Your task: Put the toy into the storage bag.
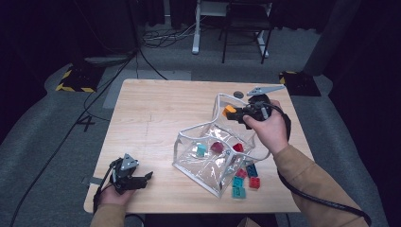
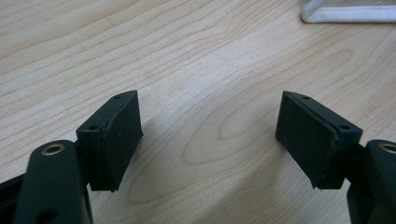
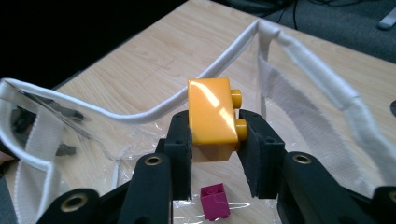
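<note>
Pale wood grain covers the bench [image 1: 156, 113], and near its front left corner the left claw [image 1: 142, 179] rests low over the surface in the person's left hand [image 1: 112, 193], grey three-cornered plate on top; in the left gripper view its two black pads [image 2: 119, 135] stand wide apart with bare wood between them, and a white-trimmed corner of the bag shows at the top right of that view. Right of the bench's middle sits a clear plastic bag [image 1: 189, 158] with white fabric edging, its mouth open upward. Inside it lie a teal brick [image 1: 202, 149], a magenta brick [image 1: 217, 147] and a red brick [image 1: 238, 147]. Just outside the bag, toward the front right of the bench, a small cluster of loose bricks [image 1: 245, 180] lies in teal, red and dark blue, touching or nearly touching one another. Above the far right side of the bag, the right hand [image 1: 269, 132] holds the right claw [image 1: 232, 113], which grips an orange brick [image 1: 229, 110]. In the right gripper view the pads press on the two sides of that orange brick [image 3: 212, 112], studs facing one pad, over the bag's open mouth, with the magenta brick [image 3: 215, 201] below it inside the bag.
</note>
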`<state>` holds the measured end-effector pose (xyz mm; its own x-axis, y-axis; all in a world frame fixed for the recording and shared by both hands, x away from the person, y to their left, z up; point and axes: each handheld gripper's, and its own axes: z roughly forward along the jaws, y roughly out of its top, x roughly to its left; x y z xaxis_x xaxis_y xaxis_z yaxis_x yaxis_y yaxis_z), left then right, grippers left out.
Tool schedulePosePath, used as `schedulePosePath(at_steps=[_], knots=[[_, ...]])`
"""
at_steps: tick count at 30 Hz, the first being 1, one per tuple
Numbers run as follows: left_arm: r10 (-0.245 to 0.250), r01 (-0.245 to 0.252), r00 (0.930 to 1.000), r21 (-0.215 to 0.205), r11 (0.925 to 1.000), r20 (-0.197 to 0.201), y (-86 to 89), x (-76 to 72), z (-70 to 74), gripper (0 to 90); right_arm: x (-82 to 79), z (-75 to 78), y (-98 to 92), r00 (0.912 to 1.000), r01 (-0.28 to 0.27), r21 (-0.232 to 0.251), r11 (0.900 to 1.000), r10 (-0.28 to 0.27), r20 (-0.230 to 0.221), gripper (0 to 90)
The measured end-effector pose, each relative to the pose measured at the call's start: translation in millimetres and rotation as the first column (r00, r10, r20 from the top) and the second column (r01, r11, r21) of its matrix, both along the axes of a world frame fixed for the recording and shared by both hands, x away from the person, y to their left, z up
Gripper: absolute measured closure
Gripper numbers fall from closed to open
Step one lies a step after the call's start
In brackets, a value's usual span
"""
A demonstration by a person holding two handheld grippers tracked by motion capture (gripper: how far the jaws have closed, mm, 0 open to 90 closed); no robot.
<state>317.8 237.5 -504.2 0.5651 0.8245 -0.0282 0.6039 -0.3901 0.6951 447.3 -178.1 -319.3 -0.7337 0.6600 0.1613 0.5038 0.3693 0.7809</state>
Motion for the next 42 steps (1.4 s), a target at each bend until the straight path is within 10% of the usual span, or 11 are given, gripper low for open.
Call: schedulePosePath(at_steps=[27, 33, 42], knots=[[-0.002, 0.002, 1.0, 0.001, 1.0, 0.0, 0.2, 0.1, 0.0, 22.8, 11.1, -50.3, 29.0, 0.9776, -0.038, -0.173, 0.984, 0.001, -0.21, 61.6], [-0.002, 0.002, 1.0, 0.001, 1.0, 0.0, 0.2, 0.1, 0.0, 22.7, 8.5, -48.9, 28.3, 0.984, -0.025, -0.157, 0.987, -0.003, -0.178, 42.8], [-0.003, 0.003, 1.0, -0.001, 1.0, -0.001, 0.2, 0.6, 0.0, 22.7, -3.8, -21.7, 17.4, 0.9952, -0.023, -0.075, 0.997, 0.016, -0.097, 42.9]])
